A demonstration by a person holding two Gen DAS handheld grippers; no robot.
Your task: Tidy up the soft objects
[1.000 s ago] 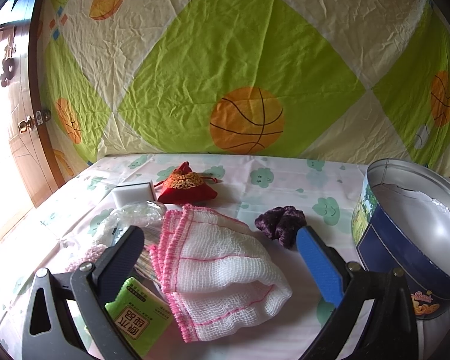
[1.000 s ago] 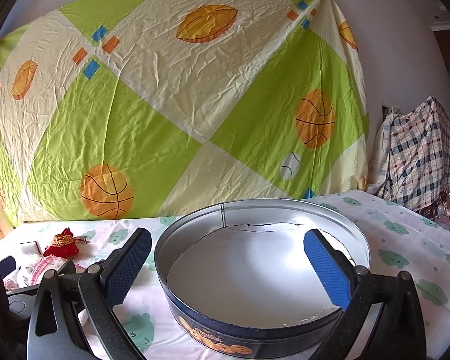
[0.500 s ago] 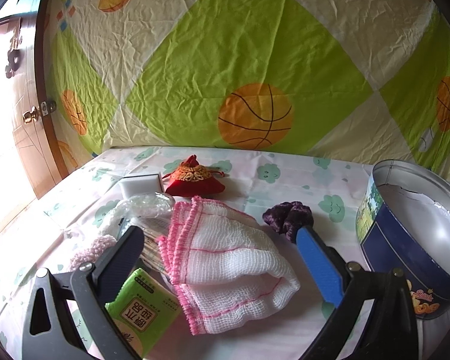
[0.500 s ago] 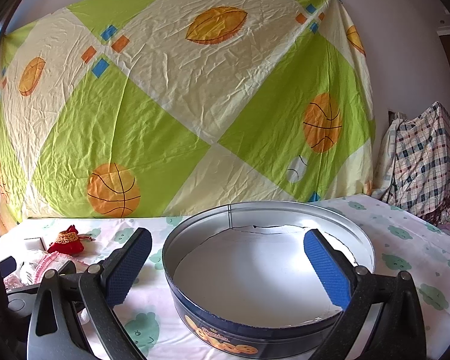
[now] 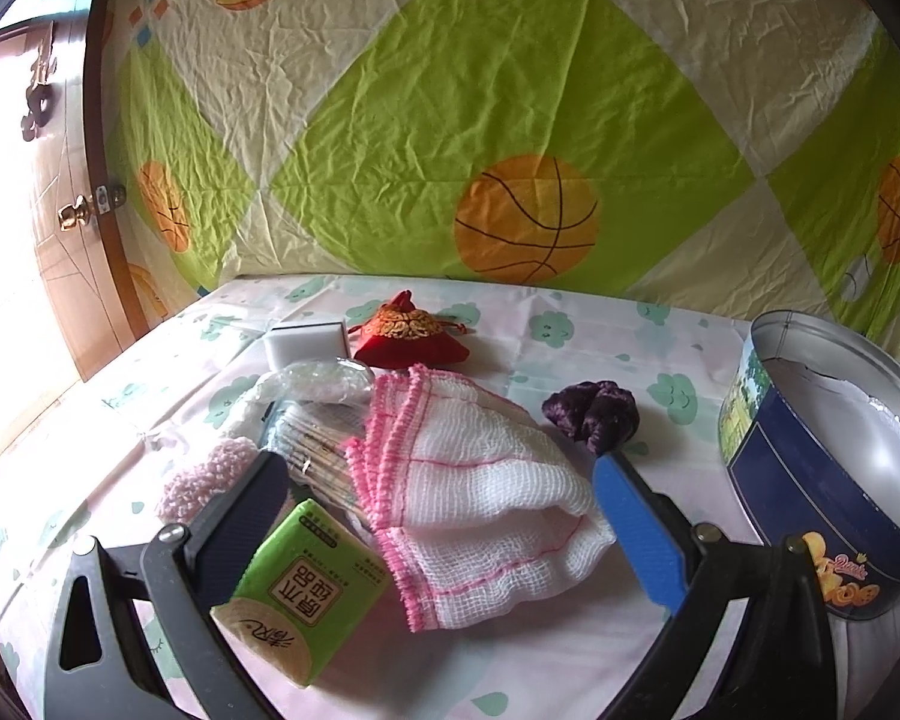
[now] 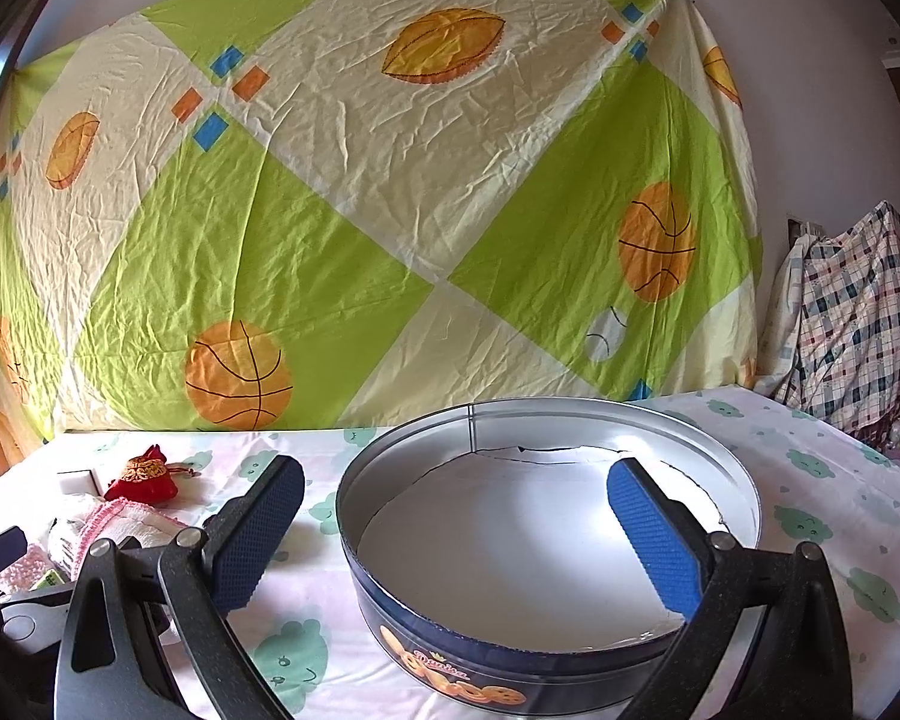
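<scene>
My left gripper (image 5: 444,516) is open and empty, hovering over a folded white gauze cloth with pink trim (image 5: 480,480). A green tissue pack (image 5: 303,588) lies by its left finger. A purple scrunchie (image 5: 594,414), a red embroidered pouch (image 5: 411,336), a pink knitted piece (image 5: 204,474), a clear plastic bag (image 5: 312,381) and a white sponge block (image 5: 303,342) lie around. My right gripper (image 6: 450,522) is open and empty above the round blue tin (image 6: 450,654), which holds nothing; the tin's rim also shows in the left wrist view (image 5: 822,348).
The table has a white cloth with green cloud prints (image 6: 822,516). A green and cream sheet with basketballs (image 5: 510,120) hangs behind. A wooden door (image 5: 60,210) stands at the left. A plaid cloth bundle (image 6: 858,312) sits at the right.
My left gripper has drawn slightly lower and closer over the gauze cloth and tissue pack. The right gripper has risen a little above the tin. Nothing was grasped.
</scene>
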